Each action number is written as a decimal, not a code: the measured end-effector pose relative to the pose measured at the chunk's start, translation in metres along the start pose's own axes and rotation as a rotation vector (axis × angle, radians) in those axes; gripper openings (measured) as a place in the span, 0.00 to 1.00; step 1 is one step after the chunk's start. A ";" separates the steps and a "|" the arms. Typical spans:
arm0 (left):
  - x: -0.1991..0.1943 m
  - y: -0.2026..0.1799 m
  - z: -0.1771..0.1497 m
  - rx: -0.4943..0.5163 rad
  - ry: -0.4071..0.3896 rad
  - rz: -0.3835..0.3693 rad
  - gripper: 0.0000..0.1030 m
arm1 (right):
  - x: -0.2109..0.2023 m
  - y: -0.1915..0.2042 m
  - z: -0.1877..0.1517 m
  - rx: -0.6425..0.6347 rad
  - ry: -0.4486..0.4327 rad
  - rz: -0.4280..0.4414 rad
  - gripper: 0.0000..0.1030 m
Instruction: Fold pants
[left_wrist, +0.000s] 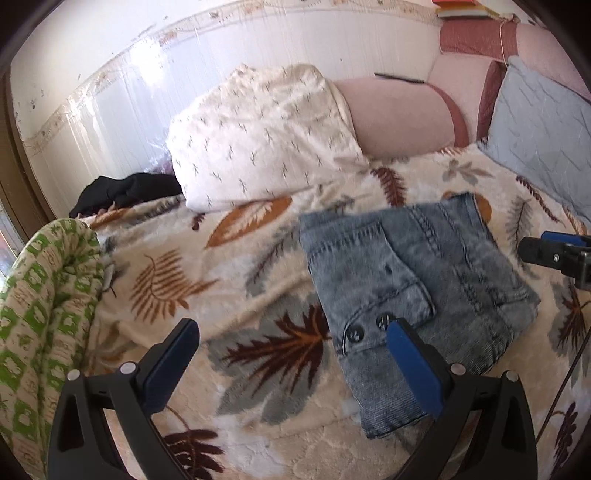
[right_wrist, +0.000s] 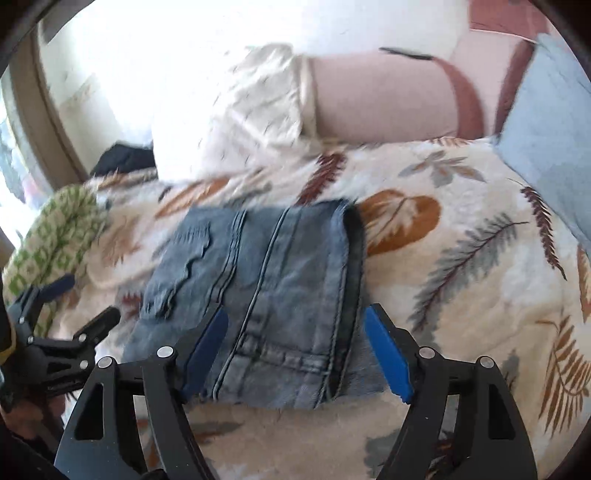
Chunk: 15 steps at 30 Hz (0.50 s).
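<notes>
Pants (left_wrist: 413, 291): faded blue denim, ahead of the blue-padded jaws. Blanket (left_wrist: 258, 280): cream, with rust, grey and maroon leaves. Cloth (left_wrist: 40, 306) left of jaws: green-and-cream checks.

Two handheld grippers, same build. Left gripper (left_wrist: 291, 332): matte black plastic frame with triangular cut-outs, two long fingers (left_wrist: 171, 363) faced with blue pads — round silver pivot pins at the knuckles. Right gripper (right_wrist: 295, 319): identical black linkage, blue-padded fingers (right_wrist: 388, 354), silver pins at each joint. Seen from the right wrist at 9 o'clock, the left gripper's black links with small silver screws and one blue fingertip.
</notes>
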<state>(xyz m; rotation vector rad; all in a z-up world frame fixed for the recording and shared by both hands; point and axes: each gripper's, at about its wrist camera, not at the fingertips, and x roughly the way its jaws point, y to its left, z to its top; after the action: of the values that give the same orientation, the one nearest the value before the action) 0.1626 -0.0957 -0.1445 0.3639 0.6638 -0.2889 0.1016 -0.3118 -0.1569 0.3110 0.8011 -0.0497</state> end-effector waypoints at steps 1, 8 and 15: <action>-0.002 0.001 0.002 -0.006 -0.007 -0.003 1.00 | -0.003 -0.003 0.002 0.022 -0.018 0.003 0.74; -0.018 0.003 0.014 -0.043 -0.059 -0.021 1.00 | -0.012 0.008 0.006 -0.009 -0.084 -0.001 0.74; -0.024 0.008 0.019 -0.094 -0.083 -0.027 1.00 | -0.012 0.008 0.004 -0.001 -0.082 -0.021 0.74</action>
<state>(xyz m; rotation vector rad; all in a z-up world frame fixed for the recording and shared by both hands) 0.1580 -0.0923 -0.1136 0.2517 0.5987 -0.2956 0.0976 -0.3062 -0.1440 0.2977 0.7226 -0.0810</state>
